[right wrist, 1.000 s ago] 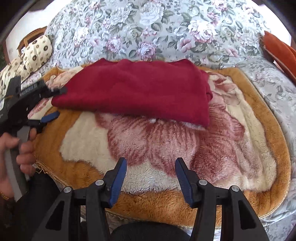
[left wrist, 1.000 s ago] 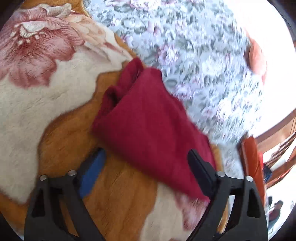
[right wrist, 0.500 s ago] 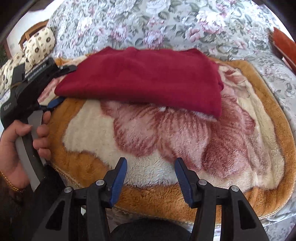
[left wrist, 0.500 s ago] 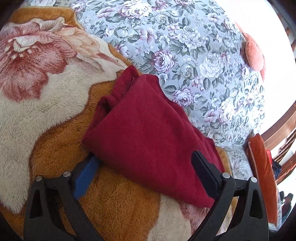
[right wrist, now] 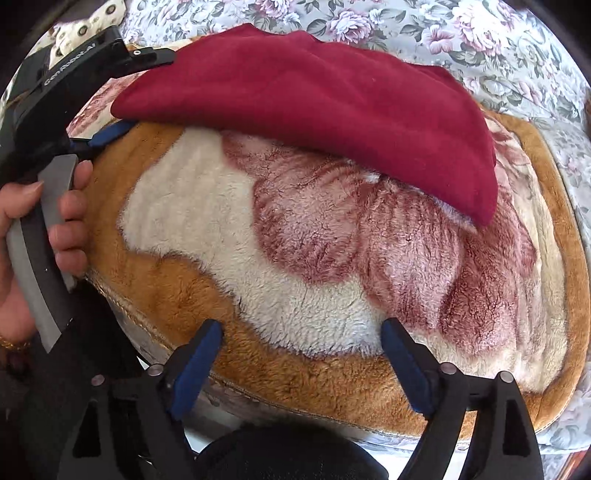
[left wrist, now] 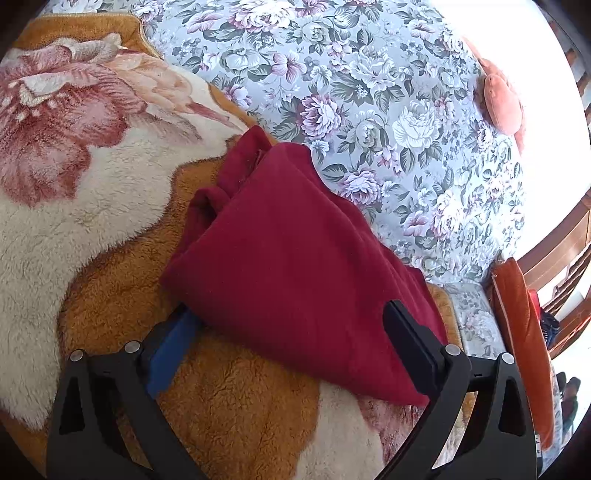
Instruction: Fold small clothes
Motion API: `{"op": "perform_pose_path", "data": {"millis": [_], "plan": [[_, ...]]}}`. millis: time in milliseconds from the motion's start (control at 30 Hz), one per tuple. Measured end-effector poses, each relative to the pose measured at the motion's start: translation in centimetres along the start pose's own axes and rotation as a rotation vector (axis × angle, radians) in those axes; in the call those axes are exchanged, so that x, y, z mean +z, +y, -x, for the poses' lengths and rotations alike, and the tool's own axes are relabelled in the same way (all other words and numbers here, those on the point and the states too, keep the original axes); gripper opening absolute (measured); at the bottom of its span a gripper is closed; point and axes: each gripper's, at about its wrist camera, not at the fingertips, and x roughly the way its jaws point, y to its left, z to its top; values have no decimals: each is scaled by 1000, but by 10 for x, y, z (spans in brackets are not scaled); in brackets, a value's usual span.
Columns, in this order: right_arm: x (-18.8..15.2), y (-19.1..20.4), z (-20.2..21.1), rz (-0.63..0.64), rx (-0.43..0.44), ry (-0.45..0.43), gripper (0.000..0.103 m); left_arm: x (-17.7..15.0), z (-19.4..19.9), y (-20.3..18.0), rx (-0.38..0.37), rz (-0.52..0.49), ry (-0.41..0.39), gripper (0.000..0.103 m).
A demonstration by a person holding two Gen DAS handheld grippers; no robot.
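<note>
A dark red folded garment [left wrist: 295, 258] lies on a fluffy orange, white and pink flowered blanket [left wrist: 92, 221]. My left gripper [left wrist: 291, 325] is open, its fingers astride the garment's near end: the blue-padded finger [left wrist: 173, 343] is tucked under the edge, the other finger [left wrist: 410, 339] rests over the cloth. In the right wrist view the garment [right wrist: 314, 99] lies at the far side of the blanket [right wrist: 295, 240], with the left gripper [right wrist: 122, 96] at its left end. My right gripper [right wrist: 301, 354] is open and empty over the blanket's near edge.
A grey flowered bedspread [left wrist: 369, 92] lies beyond the blanket. Orange cushions [left wrist: 502, 103] lie at the far right, with another orange cushion [left wrist: 521, 332] beside a wooden frame [left wrist: 565, 236]. A spotted pillow [right wrist: 85, 26] is at the far left.
My left gripper has slid further onto the garment's end. My right gripper has moved in closer over the blanket. The garment has stayed put.
</note>
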Motion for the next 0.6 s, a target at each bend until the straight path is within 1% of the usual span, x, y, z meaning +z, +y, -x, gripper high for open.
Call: {"op": "perform_pose_path", "data": {"millis": [67, 200, 267, 333, 367, 433, 500, 533, 600], "plan": [[2, 1, -2, 5, 1, 13, 92, 0, 1, 0, -6, 4, -1, 98], [6, 13, -9, 72, -17, 64, 101, 1, 2, 2, -22, 15, 7, 98], [8, 13, -10, 75, -14, 63, 102, 3, 3, 5, -40, 33, 15, 98], [7, 12, -7, 68, 5, 37, 101, 5, 3, 6, -50, 45, 23, 98], [4, 9, -3, 58, 15, 15, 99, 5, 4, 6, -55, 51, 23, 98], [-7, -4, 10, 0, 31, -82, 79, 5, 5, 7, -65, 61, 15, 98], [-19, -22, 26, -113, 58, -195, 71, 5, 6, 8, -70, 67, 8, 98], [-24, -30, 32, -163, 55, -233, 71, 4, 6, 7, -70, 69, 5, 98], [-30, -42, 38, -228, 46, -274, 71, 5, 7, 8, -74, 75, 0, 97]]}}
